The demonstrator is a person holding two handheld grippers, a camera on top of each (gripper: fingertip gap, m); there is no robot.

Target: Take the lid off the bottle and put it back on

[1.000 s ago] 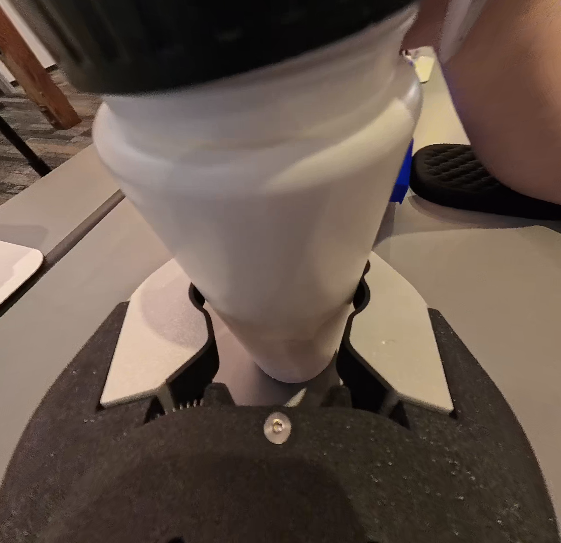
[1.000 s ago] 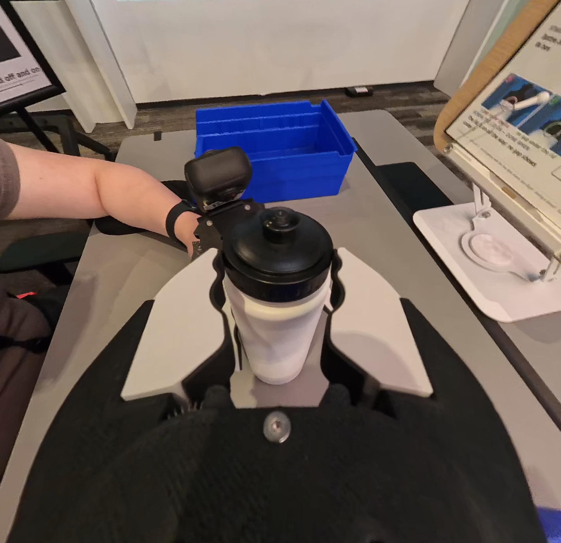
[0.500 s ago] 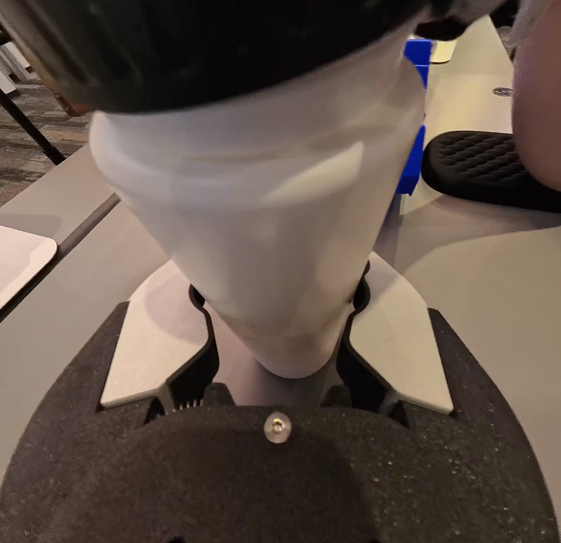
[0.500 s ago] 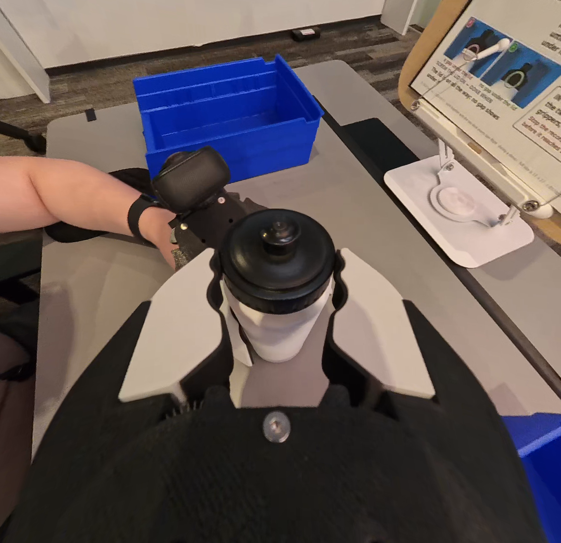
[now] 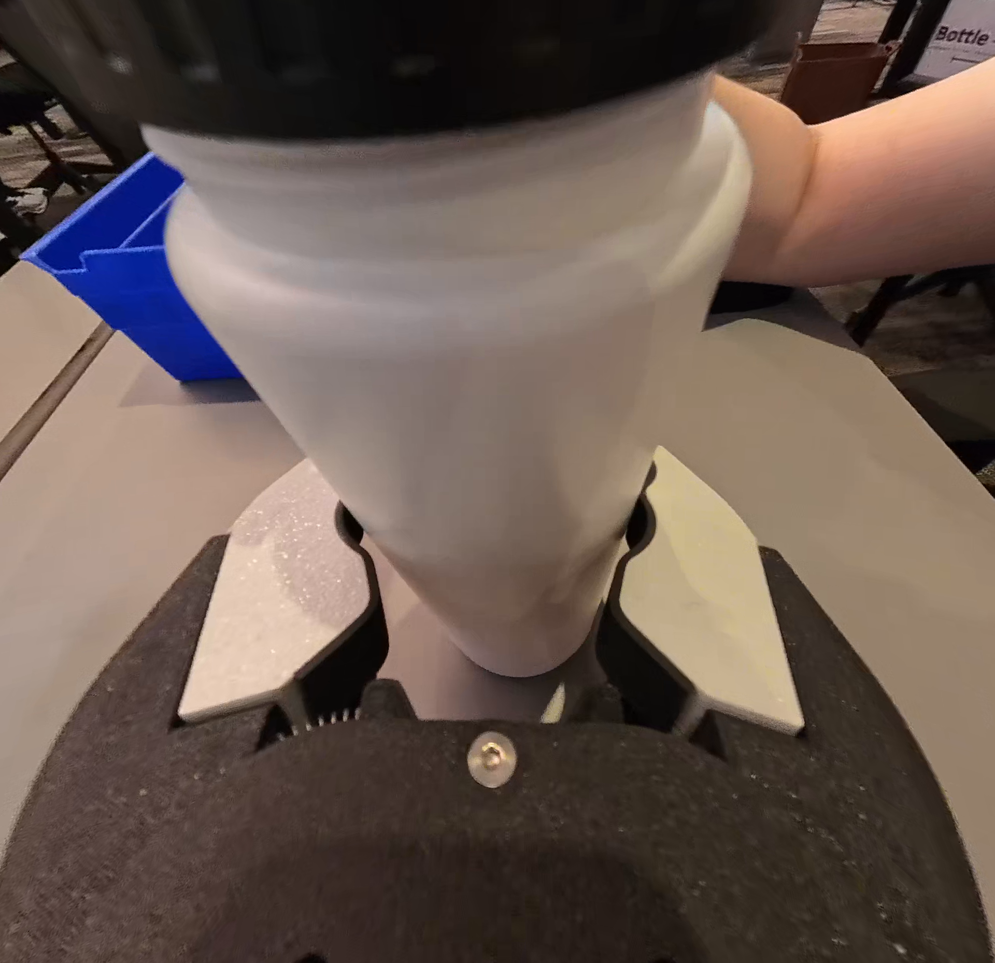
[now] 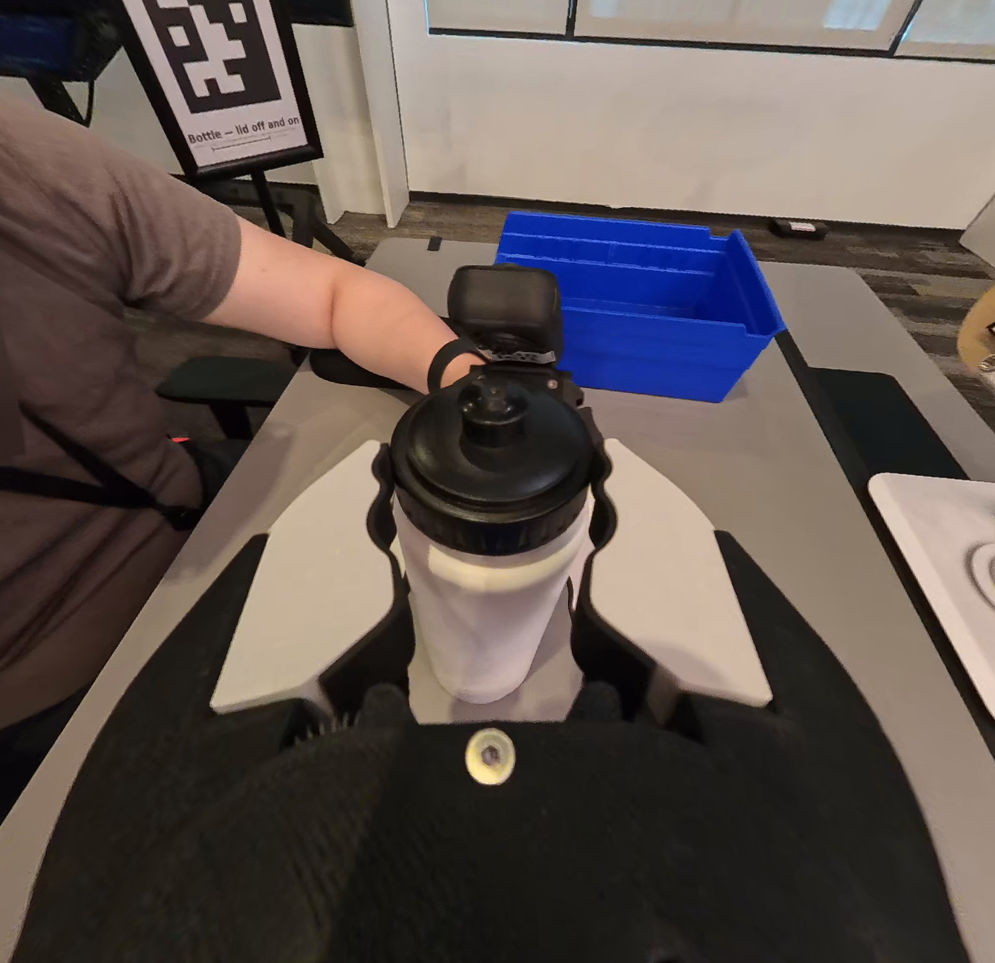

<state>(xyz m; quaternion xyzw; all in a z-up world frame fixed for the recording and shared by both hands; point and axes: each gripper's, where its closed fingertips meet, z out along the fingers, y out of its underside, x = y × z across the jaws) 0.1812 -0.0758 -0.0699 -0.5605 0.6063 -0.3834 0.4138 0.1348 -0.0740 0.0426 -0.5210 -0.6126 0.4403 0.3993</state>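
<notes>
A person's forearm (image 6: pixel 344 318) is reaching in from the left, its left hand-held gripper (image 5: pixel 492 555) clamping the white bottle (image 5: pixel 457 398) low on its body. At centre, the right hand-held gripper (image 6: pixel 490 498) is closing on the black lid (image 6: pixel 487 474), screwed onto the bottle upright on the grey surface (image 6: pixel 700 431). A blue bin (image 6: pixel 646 312) is sitting behind, to the right.

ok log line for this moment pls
left gripper: shut on bottle | right gripper: shut on lid | lid: on bottle
</notes>
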